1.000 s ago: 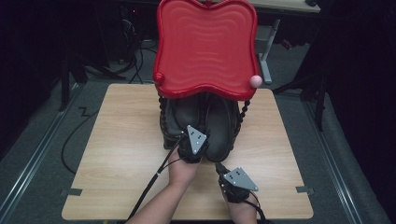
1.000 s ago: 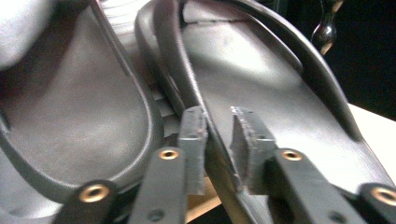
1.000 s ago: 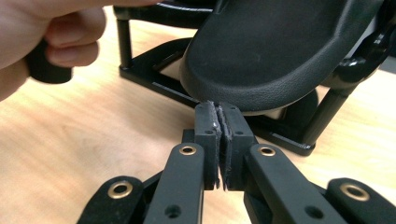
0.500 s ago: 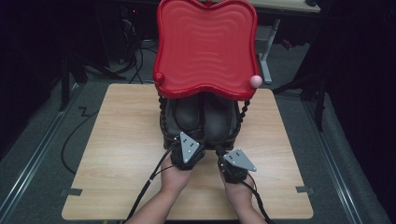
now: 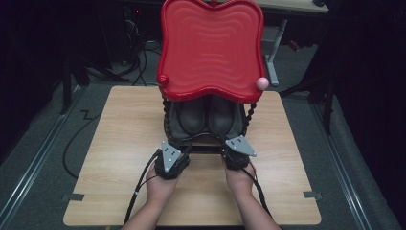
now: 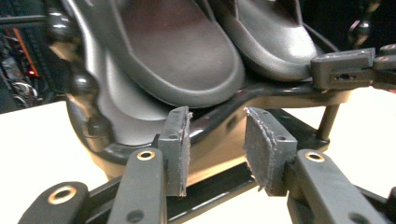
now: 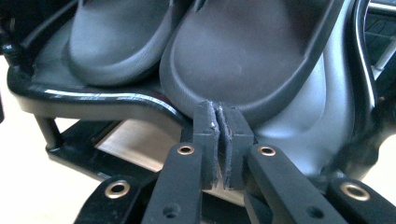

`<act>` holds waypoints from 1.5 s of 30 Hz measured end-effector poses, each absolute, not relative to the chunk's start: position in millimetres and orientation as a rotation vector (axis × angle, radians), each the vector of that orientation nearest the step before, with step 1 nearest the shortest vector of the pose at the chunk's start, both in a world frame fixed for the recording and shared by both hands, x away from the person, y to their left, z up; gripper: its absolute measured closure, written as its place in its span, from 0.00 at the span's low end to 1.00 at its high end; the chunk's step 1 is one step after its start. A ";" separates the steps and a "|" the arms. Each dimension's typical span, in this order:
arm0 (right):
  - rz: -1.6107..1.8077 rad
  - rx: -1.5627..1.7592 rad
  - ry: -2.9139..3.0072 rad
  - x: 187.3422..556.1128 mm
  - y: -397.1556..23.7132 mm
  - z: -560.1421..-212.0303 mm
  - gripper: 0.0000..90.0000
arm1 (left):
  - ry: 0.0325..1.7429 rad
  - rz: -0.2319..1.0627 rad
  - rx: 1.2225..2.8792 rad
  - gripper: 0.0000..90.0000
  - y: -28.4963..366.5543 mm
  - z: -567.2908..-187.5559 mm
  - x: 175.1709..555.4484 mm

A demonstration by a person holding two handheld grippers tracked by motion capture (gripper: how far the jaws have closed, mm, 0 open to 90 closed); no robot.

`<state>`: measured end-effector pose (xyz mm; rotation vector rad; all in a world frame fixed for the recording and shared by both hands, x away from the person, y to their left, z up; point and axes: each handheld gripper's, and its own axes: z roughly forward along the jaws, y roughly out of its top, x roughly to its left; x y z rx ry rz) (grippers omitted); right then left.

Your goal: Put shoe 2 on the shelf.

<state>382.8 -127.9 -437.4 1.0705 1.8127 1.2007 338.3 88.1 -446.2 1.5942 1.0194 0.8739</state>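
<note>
Shoes (image 5: 206,115), a dark pair, are being kept on the lower shelf of a small rack (image 5: 191,140) near the middle of the surface (image 5: 119,143), under its red top tray (image 5: 210,48). Left claw (image 6: 215,149) is being held apart after just opening, with the shelf's front rim between its pads but not gripped. Right claw (image 7: 223,144) is being kept together, empty, just below one toe. Judging by looks, the rubbery shoes would be light, flexible and slightly slick; the toe edge is judged the best hold.

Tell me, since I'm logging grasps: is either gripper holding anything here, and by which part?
Nothing is held. The left gripper has its jaws apart, empty, before the shoe rack. The right gripper has its jaws shut together, empty, below the toe of a dark shoe.
</note>
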 end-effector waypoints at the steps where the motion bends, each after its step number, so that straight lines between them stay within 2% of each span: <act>1: 1.193 1.070 1.814 385.9 -126.4 -435.8 0.96 | 1.021 0.880 1.591 0.69 89.0 -446.0 339.0; 7: 1.180 1.078 1.804 393.3 -128.8 -430.1 0.95 | 1.026 0.905 1.588 0.75 89.4 -444.2 346.2; 13: 1.239 1.060 1.790 375.9 -144.7 -427.8 0.91 | 1.000 0.908 1.593 0.75 91.1 -447.6 335.8; 15: 1.254 1.058 1.798 368.7 -150.7 -430.7 0.87 | 0.995 0.909 1.597 0.75 95.7 -449.8 329.6; 19: 1.281 1.045 1.835 354.5 -166.5 -437.8 0.71 | 0.990 0.925 1.621 0.72 108.0 -455.2 317.5; 24: 1.287 1.034 1.863 341.5 -196.3 -447.1 0.50 | 1.024 0.964 1.660 0.66 144.3 -463.5 297.1; 27: 1.261 1.087 1.867 337.5 -228.2 -453.7 0.38 | 1.059 0.984 1.683 0.64 167.5 -470.7 288.2; 34: 1.140 1.266 1.814 331.7 -283.0 -469.1 0.22 | 1.191 0.985 1.712 0.61 223.1 -492.7 275.0; 38: 1.077 1.302 1.776 325.1 -297.7 -477.9 0.20 | 1.220 1.007 1.739 0.56 239.9 -499.8 272.1; 40: 1.066 1.326 1.764 322.0 -304.0 -480.8 0.18 | 1.290 0.949 1.718 0.53 247.5 -500.9 275.2; 45: 1.101 1.371 1.730 320.2 -311.6 -481.0 0.18 | 1.259 0.963 1.710 0.51 244.0 -497.0 273.9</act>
